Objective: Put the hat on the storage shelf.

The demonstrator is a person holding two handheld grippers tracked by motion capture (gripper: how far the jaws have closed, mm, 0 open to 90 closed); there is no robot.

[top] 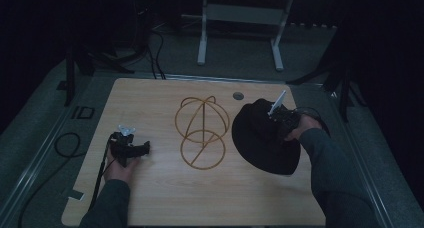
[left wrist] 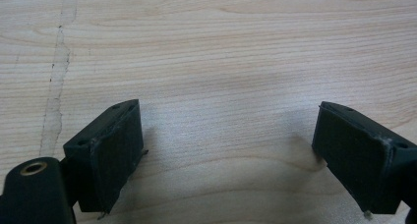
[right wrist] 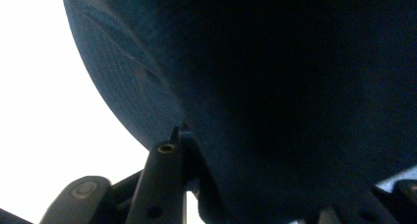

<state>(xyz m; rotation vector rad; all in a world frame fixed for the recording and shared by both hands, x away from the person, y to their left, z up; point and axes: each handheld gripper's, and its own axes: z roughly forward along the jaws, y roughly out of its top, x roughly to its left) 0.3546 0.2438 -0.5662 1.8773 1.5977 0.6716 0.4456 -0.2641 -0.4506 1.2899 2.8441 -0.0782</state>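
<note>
Dim, dark high view with black surroundings; the left gripper view is bright and sharp; the right gripper view is murky, its left side blown-out white.

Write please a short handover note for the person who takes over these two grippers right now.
Left gripper: open, holding nothing, low over the wooden table, left of the wire stand.
Right gripper: at the black hat, which lies on the table right of the stand; its view shows dark fabric pressed close against its jaws, but a firm grip cannot be confirmed.
Done: right gripper has reached the hat.
Left: probably secure the hat, lift it and set it on the stand, which is bare.
</note>
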